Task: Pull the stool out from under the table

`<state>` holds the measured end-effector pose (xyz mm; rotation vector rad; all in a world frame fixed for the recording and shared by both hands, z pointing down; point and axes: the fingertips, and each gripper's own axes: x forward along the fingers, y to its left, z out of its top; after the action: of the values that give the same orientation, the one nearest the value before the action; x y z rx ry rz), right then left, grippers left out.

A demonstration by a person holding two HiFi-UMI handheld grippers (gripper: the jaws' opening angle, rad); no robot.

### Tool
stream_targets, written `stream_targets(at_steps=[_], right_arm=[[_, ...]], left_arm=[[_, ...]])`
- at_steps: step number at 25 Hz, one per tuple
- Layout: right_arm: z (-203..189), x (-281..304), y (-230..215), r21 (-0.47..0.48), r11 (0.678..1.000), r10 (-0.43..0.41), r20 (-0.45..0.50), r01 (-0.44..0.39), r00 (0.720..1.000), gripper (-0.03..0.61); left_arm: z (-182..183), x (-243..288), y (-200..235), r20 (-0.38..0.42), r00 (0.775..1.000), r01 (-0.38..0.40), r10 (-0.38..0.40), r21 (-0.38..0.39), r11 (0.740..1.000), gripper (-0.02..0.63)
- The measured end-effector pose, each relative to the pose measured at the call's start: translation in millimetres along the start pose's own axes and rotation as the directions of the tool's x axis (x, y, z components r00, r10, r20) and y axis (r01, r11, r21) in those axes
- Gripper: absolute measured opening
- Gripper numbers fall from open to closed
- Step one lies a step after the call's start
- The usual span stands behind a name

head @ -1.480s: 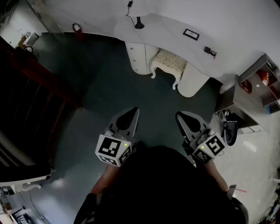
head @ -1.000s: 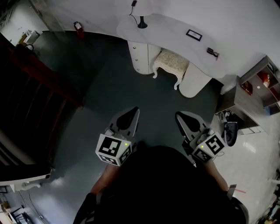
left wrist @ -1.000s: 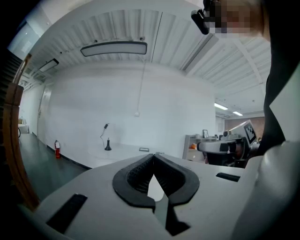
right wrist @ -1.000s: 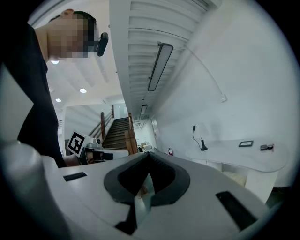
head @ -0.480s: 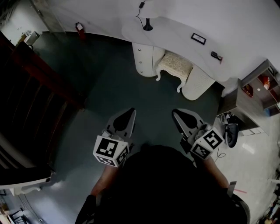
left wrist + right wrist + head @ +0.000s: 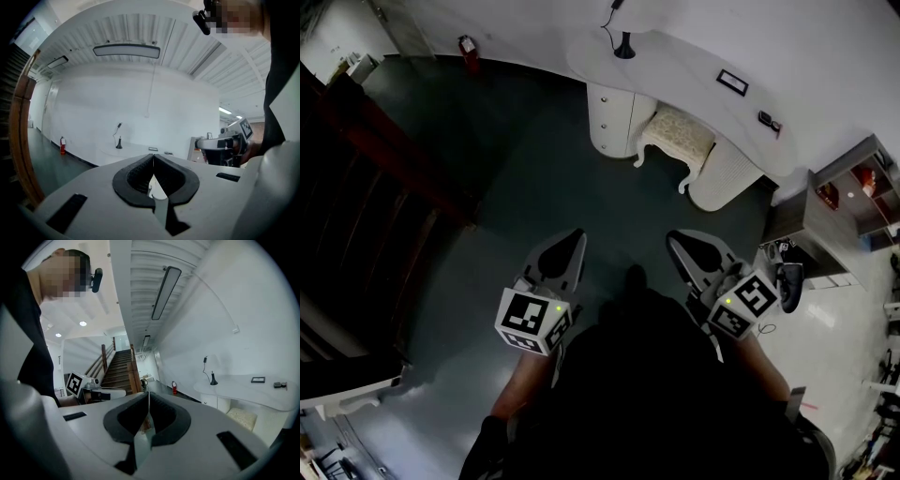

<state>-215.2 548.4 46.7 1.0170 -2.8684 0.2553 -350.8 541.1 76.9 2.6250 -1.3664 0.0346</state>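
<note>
well, the stool (image 6: 677, 134) sits under the bench (image 6: 684, 70), well apart at twelve o'clock from the nearer right hand-held gripper (image 6: 675, 240); it and the left hand-held gripper (image 6: 576, 236) are closed, empty.

Cream stool (image 6: 676, 130), white table (image 6: 694, 66)

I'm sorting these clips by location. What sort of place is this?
Likely a large hall or showroom, not a home: a curved white table with a cushioned stool at it along a bare wall, a wooden staircase, and a fire extinguisher by the wall.
</note>
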Motion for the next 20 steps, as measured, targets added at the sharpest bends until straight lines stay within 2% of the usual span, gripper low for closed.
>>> stream_targets(at_steps=[9,15,20], right_arm=[[-1,36,-31,0.044,0.999,0.029,-0.01,-0.028,1.0,0.018],[7,71,-82,0.076,0.996,0.041,-0.006,-0.041,0.999,0.018],[18,90,-143,0.098,0.995,0.021,-0.005,-0.02,1.0,0.018]], left_arm=[[-9,30,23,-0.033,0.999,-0.018,0.017,-0.04,0.999,0.014],[3,83,58,-0.043,0.999,-0.031,0.03,-0.032,0.999,0.014],[18,147,77,-0.054,0.999,-0.011,0.009,-0.035,0.999,0.014]])
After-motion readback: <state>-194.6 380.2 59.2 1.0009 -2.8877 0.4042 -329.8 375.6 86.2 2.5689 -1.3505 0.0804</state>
